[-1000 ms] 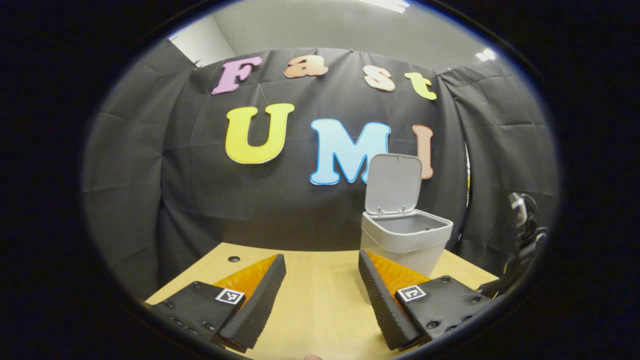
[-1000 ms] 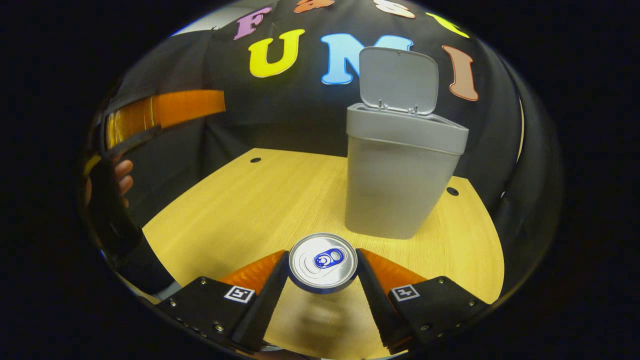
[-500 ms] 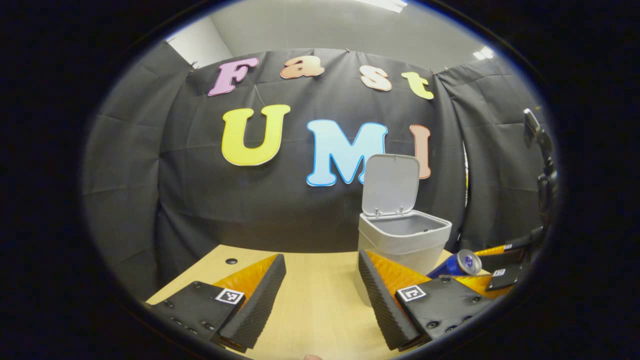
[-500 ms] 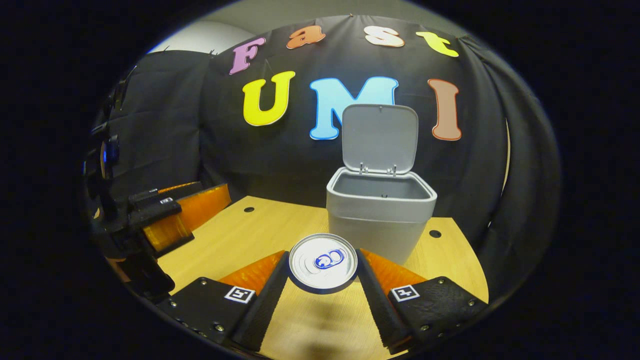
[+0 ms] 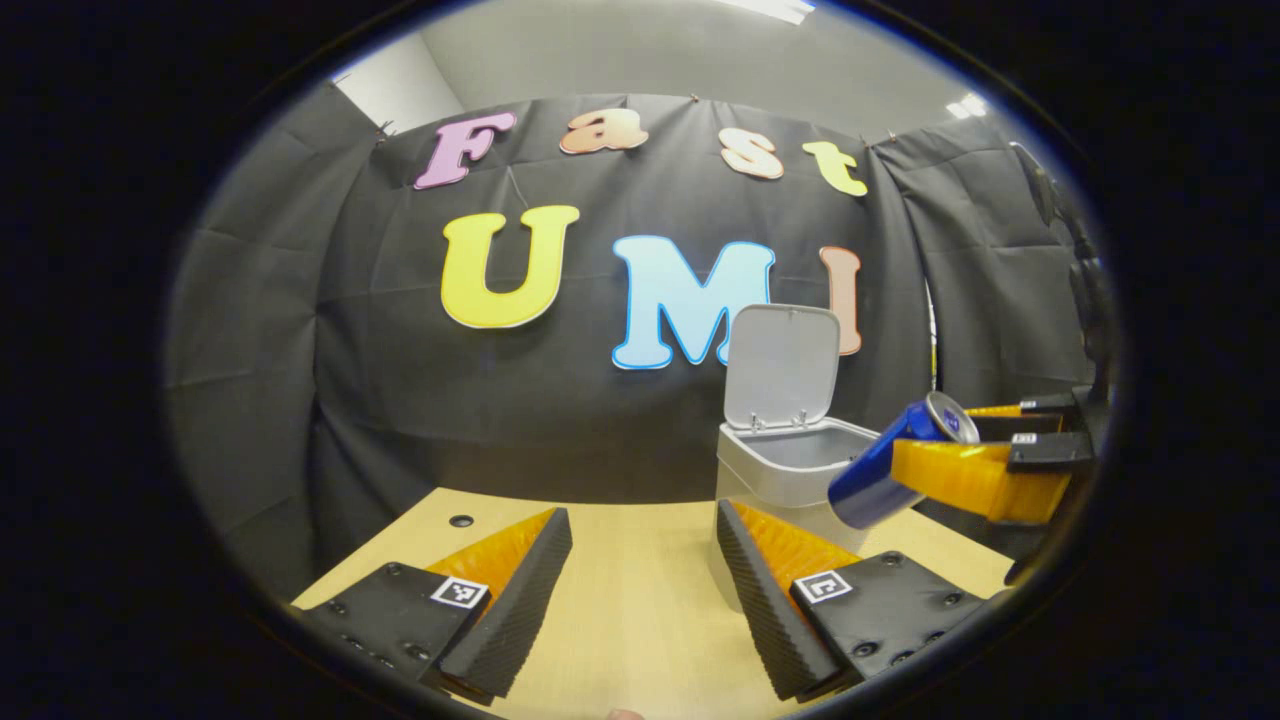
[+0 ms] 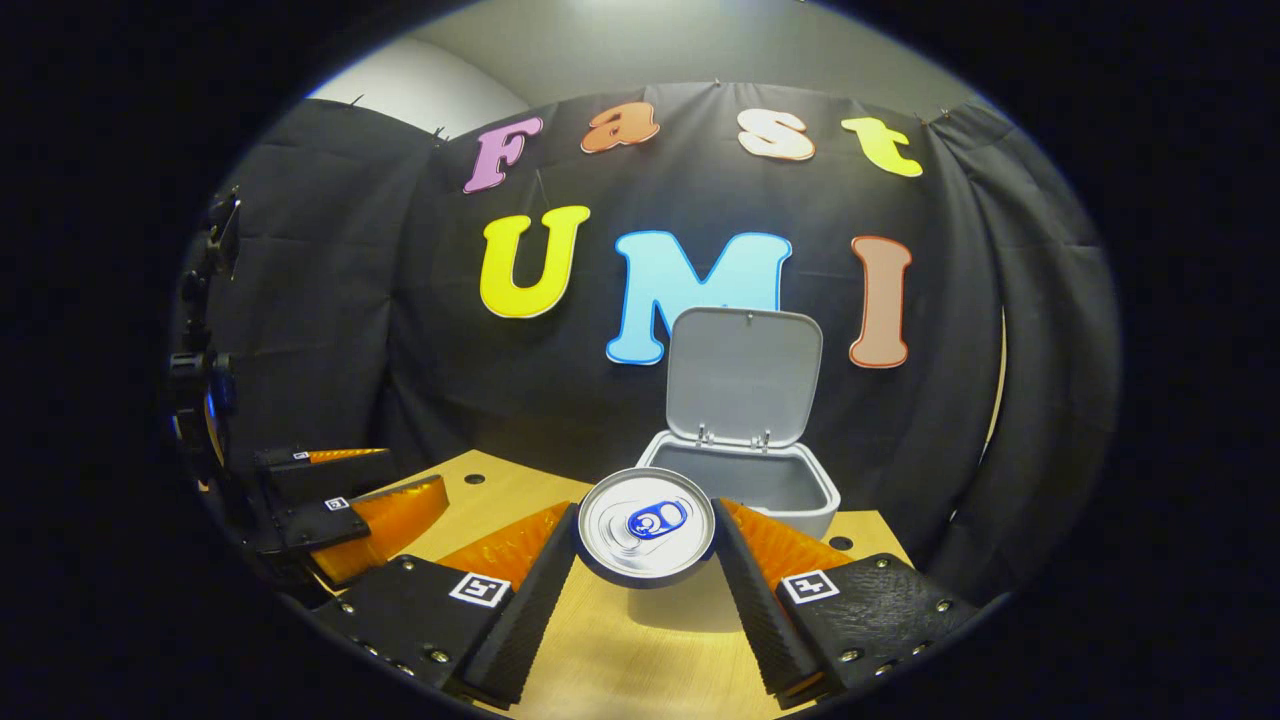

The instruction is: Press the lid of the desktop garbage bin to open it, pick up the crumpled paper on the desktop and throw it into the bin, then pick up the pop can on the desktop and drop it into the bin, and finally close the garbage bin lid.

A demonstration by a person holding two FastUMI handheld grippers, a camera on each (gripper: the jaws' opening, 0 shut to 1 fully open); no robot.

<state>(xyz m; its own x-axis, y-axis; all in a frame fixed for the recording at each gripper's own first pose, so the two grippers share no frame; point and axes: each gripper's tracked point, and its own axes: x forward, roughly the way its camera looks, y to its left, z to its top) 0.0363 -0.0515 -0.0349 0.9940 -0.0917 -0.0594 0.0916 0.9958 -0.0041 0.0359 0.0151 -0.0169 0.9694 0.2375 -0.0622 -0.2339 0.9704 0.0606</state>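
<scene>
The grey garbage bin stands at the back of the wooden desk with its lid swung upright. My right gripper is shut on the blue pop can, whose silver top faces the camera. In the left gripper view the pop can hangs tilted in the air just right of the bin's rim, held by that right gripper. My left gripper stands open above the desk with nothing between its fingers; the left gripper also appears at the left in the right gripper view.
The wooden desk has small round cable holes near its back edge. Black cloth walls close in behind and on both sides.
My right gripper has lifted the pop can from low above the desk to the height of the bin's rim and closer to the bin. The left gripper has hardly moved.
</scene>
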